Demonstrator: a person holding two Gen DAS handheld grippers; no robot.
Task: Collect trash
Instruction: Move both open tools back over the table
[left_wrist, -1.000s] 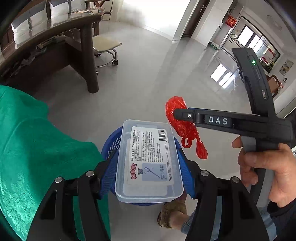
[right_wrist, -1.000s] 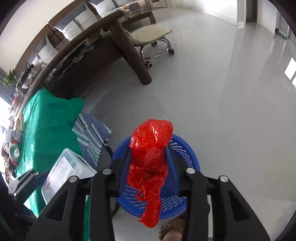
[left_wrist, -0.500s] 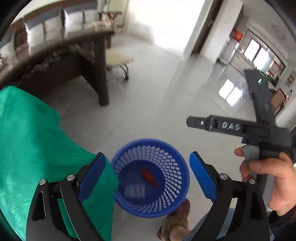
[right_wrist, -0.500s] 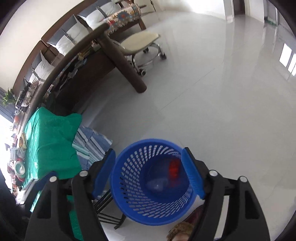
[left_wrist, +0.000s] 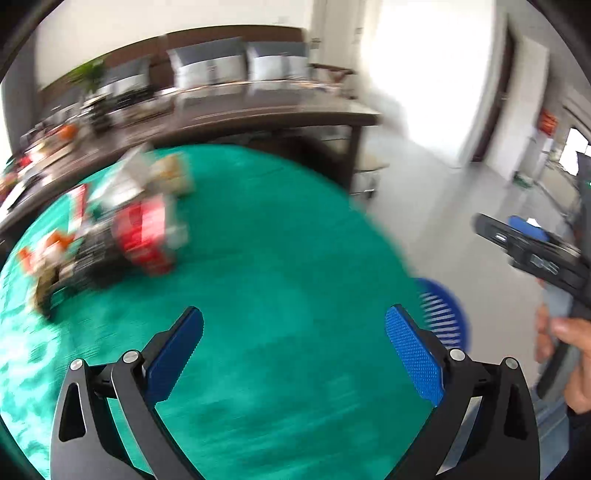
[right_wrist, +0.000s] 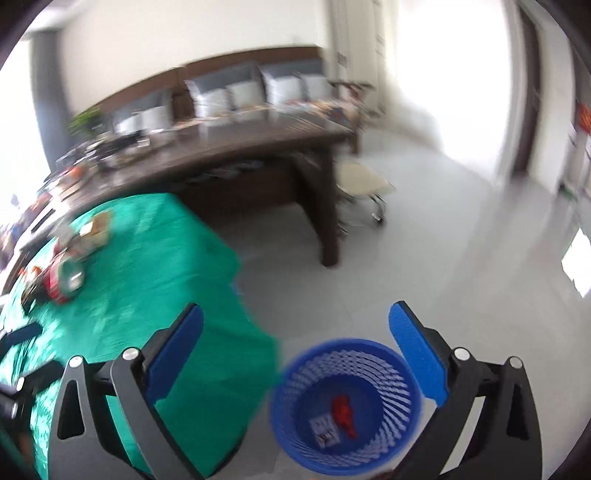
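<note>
Left wrist view, heavy motion blur. One left tool (left_wrist: 293, 325), its two blue-padded fingers (left_wrist: 413, 352) spread wide with nothing between them: released. It hangs over the green cloth of the tabletop (left_wrist: 280, 258). One cluster of trash (left_wrist: 110, 229) lies on the cloth at upper left: red-and-white wrappers, an orange-and-white scrap, something dark beneath; too smeared to count piece by piece. No print on them can be read. One blue basket (left_wrist: 445, 314), only its rim and slotted wall showing past the cloth's right edge. One right tool (left_wrist: 532, 247) at far right, held in a hand (left_wrist: 570, 354); a pale label on its side, letters illegible here. One dark wooden desk (left_wrist: 258, 114) behind, cluttered, grey cushions on the bench beyond it.

Right wrist view, also blurred. Right tool (right_wrist: 295, 354), two blue fingers (right_wrist: 419, 356) wide apart, empty: released. Basket (right_wrist: 345, 406) stands on the grey floor (right_wrist: 443, 258) just beside the draped corner of the tabletop (right_wrist: 155, 266), below and between the fingers. Inside it, two items: one red plastic bag (right_wrist: 343, 410), crumpled, and one clear box with a printed label (right_wrist: 325, 430), touching each other on the bottom. Label text too small to read. Trash cluster on the cloth at left, including one red-rimmed round tub (right_wrist: 62, 277). One pale stool (right_wrist: 364, 182) on castors beside the desk's leg. One potted plant (right_wrist: 86, 122) at the desk's far end.
</note>
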